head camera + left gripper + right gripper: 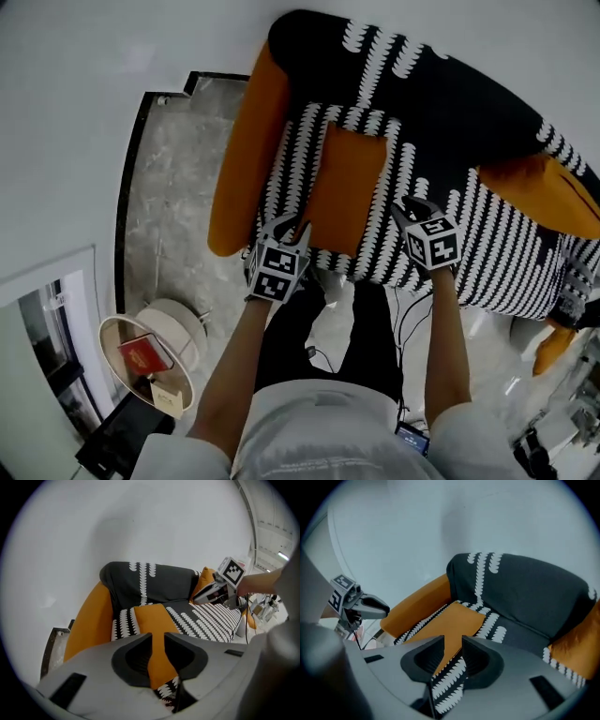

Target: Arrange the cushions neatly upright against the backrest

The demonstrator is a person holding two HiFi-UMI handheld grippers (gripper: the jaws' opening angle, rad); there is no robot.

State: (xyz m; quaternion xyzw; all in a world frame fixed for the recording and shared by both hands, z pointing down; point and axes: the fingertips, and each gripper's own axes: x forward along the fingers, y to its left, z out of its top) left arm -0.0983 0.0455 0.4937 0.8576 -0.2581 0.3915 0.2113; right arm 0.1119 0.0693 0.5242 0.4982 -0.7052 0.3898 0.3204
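Observation:
A square cushion (352,187) with an orange centre and a black-and-white patterned border lies flat on the sofa seat, in front of the dark backrest (450,84). My left gripper (286,225) is at the cushion's near left corner and my right gripper (410,208) at its near right corner. In the left gripper view the cushion (150,620) runs into the gap of the left gripper (158,637), which is open around the edge. In the right gripper view the cushion (461,618) likewise runs between the jaws of the right gripper (452,641), open around the patterned border.
A long orange bolster (244,141) forms the sofa's left arm. Another orange cushion (544,187) leans at the right end of the seat. A round side table (117,375) with a red book stands on the marble floor (169,187) at the left. Cables trail by the person's legs.

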